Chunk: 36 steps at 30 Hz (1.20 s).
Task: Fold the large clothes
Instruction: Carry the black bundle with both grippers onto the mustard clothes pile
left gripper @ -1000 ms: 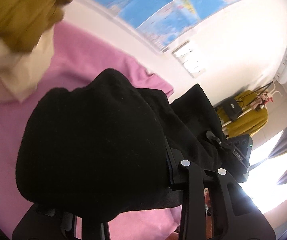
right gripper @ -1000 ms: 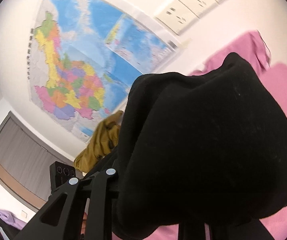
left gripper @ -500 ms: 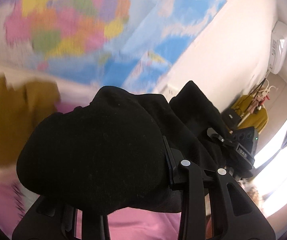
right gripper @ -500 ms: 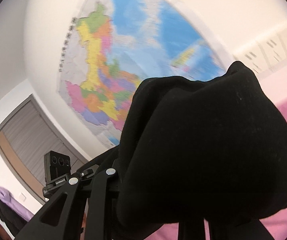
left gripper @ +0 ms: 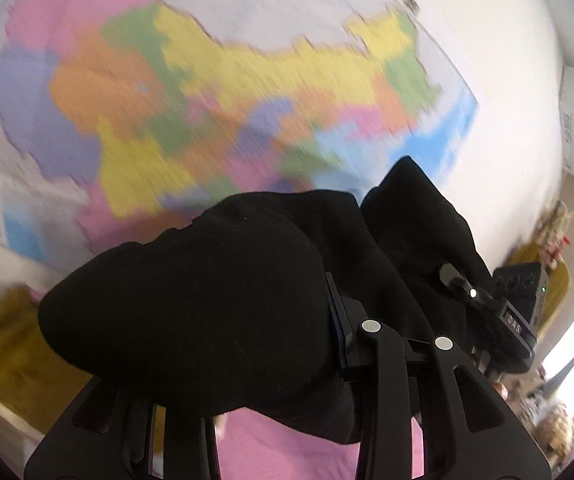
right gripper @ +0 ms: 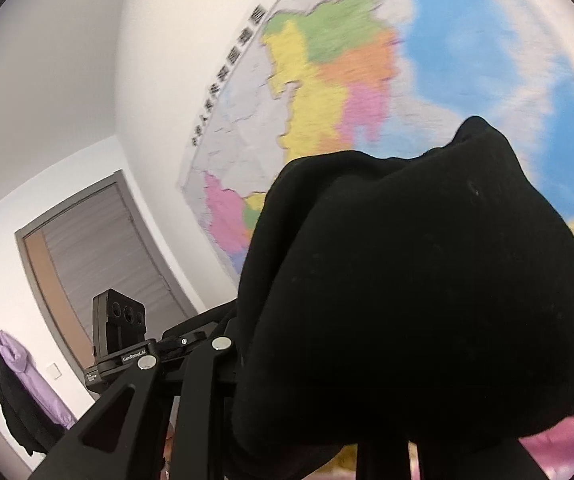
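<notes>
The black garment (left gripper: 207, 304) bunches over the left gripper (left gripper: 271, 364), hiding its jaws. It likewise drapes the right gripper (right gripper: 327, 384). Whether either pair of jaws clenches it cannot be told.

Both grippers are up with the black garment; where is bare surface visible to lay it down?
Little shows. A strip of pink sheet lies bare under the black garment, between the left gripper's fingers. The left edge is crowded by mustard clothing. The right view shows only a pink corner; the rest is hidden.
</notes>
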Each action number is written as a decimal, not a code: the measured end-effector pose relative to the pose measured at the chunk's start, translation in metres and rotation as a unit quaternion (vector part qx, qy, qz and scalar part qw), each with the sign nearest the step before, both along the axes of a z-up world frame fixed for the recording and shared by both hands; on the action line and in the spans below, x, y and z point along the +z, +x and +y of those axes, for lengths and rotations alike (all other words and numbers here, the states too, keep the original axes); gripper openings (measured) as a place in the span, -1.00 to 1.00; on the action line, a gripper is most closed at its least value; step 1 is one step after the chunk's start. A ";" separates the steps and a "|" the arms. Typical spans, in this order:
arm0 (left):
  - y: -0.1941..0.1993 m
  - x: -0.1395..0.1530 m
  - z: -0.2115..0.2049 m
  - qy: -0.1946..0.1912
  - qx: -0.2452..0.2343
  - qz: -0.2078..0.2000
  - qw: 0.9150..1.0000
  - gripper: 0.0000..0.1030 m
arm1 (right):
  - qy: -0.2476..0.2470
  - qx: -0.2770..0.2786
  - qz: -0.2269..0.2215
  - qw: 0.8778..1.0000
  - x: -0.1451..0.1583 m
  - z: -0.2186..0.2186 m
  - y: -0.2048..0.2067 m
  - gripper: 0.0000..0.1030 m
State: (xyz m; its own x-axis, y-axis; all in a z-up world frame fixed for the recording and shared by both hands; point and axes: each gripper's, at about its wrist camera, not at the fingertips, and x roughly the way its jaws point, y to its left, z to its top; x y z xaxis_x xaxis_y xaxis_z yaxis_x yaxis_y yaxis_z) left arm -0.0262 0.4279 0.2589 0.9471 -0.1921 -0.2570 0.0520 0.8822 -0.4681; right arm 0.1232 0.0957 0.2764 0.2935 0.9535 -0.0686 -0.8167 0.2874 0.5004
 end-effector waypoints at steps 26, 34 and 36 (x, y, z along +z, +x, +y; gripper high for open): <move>-0.036 -0.244 0.224 -0.077 0.177 0.152 0.969 -0.20 | -0.153 0.157 0.226 0.949 -0.253 0.200 0.009 -0.06; -0.038 -0.241 0.201 -0.016 0.216 0.179 0.960 -0.03 | -0.159 0.133 0.235 0.950 -0.246 0.155 0.008 -0.55; -0.038 -0.243 0.197 -0.001 0.232 0.189 0.954 0.04 | -0.159 0.131 0.234 0.950 -0.248 0.151 0.006 -0.62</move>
